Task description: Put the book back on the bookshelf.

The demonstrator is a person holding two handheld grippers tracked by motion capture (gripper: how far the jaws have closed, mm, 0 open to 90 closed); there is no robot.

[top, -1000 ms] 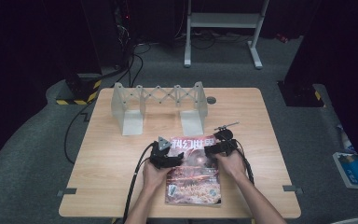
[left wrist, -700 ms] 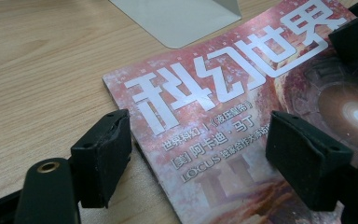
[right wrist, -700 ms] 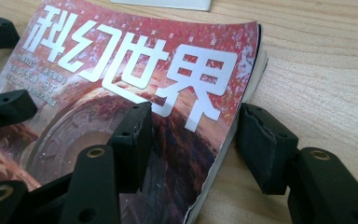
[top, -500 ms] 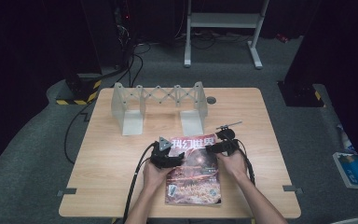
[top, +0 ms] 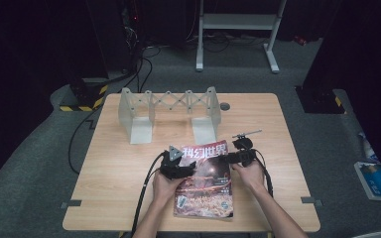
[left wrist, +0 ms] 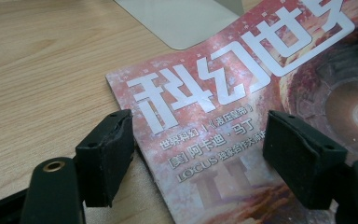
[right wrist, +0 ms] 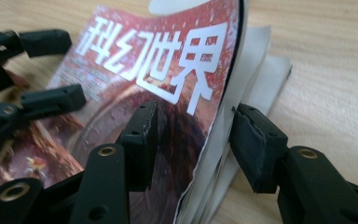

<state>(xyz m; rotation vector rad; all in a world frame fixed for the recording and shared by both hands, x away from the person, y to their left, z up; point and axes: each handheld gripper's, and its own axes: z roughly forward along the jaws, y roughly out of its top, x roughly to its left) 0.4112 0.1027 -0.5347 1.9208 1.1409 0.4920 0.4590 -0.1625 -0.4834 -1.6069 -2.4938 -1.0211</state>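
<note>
Between the parted black jaws of the right gripper [right wrist: 193, 144] rises the lifted cover edge of a glossy red magazine with white Chinese lettering [right wrist: 168, 79], ungripped. Opposite, the left gripper [left wrist: 198, 156] is spread wide over its spine-side corner on the light wooden table [top: 119, 163].

One magazine [top: 204, 179], one grey folding rack [top: 168, 113], two tools — left [top: 178, 166], right [top: 239, 154] — one table [top: 119, 168].

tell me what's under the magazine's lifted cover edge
Under the magazine cover's raised edge, pale inner pages show, resting on the table. Their print is hidden by the cover.
</note>
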